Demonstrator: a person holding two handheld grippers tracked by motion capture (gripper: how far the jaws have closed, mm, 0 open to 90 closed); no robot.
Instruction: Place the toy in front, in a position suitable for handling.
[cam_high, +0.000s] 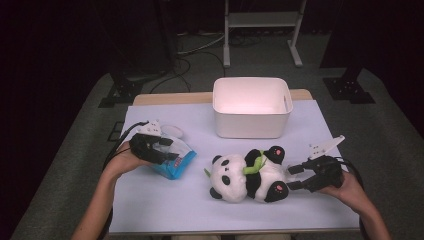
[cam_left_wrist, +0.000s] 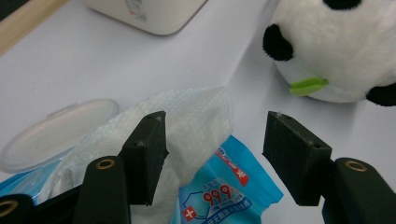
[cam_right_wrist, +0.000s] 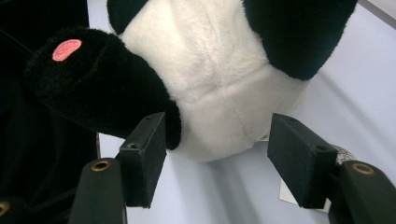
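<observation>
Hovering my left gripper (cam_left_wrist: 212, 158) at frame bottom, jaws apart around the wet wipe (cam_left_wrist: 187, 121); right gripper (cam_right_wrist: 215, 161) gapes behind the plush panda (cam_right_wrist: 219, 79).

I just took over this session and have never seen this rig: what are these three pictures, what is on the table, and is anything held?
A person holds a handheld two-jaw gripper in each hand. The high view looks down on the table; each gripper view looks along that gripper's own black jaws. The table carries a white bin, a plush panda and a blue pack of wet wipes, lid open. The left gripper straddles a wipe sticking out of the pack, not yet pinched. The right gripper stands open at the panda's rump, holding nothing.
</observation>
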